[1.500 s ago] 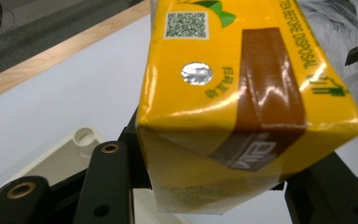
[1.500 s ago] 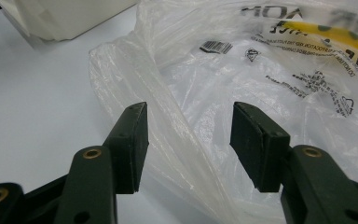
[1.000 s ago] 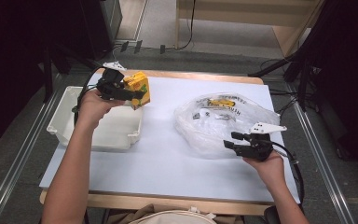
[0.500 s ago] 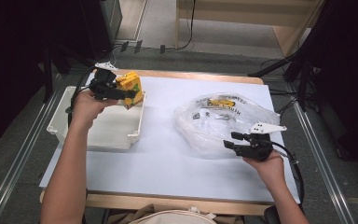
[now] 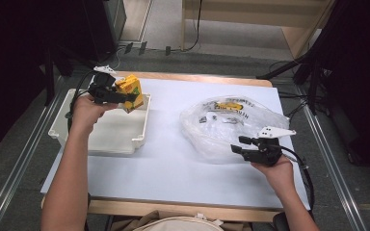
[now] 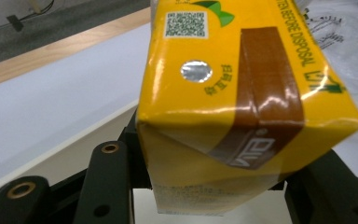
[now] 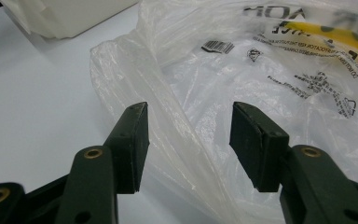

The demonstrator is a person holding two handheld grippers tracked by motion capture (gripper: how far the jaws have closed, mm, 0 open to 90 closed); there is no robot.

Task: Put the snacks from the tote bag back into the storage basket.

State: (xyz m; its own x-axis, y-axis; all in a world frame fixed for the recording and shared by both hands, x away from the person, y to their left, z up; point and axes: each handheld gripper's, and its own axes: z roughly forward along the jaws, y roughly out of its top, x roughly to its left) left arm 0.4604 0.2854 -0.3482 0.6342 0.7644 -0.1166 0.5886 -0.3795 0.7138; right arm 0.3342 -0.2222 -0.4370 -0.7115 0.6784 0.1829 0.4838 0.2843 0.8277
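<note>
A yellow drink carton (image 5: 131, 89) with a brown band hangs tilted above the far right corner of a white bin (image 5: 63, 123). My left gripper (image 5: 125, 98) is shut on it. In the left gripper view the carton (image 6: 233, 93) stands close up, pressed between both black jaws of my left gripper (image 6: 214, 191). A crumpled clear plastic bag (image 5: 231, 122) lies on the right of the table with a yellow item (image 5: 231, 105) inside. My right gripper (image 5: 238, 145) stands open at the bag's near edge. In the right gripper view a fold of the bag (image 7: 242, 60) lies between the spread jaws of my right gripper (image 7: 189, 135), untouched by the pads.
A white sheet (image 5: 168, 144) covers the wooden table. The bin's corner (image 7: 65, 16) lies beyond the bag. Metal rails run along both sides of the table, and cables lie on the floor behind it.
My left hand has carried the carton a little to the left, over the bin's corner. The right hand and the bag have stayed still.
</note>
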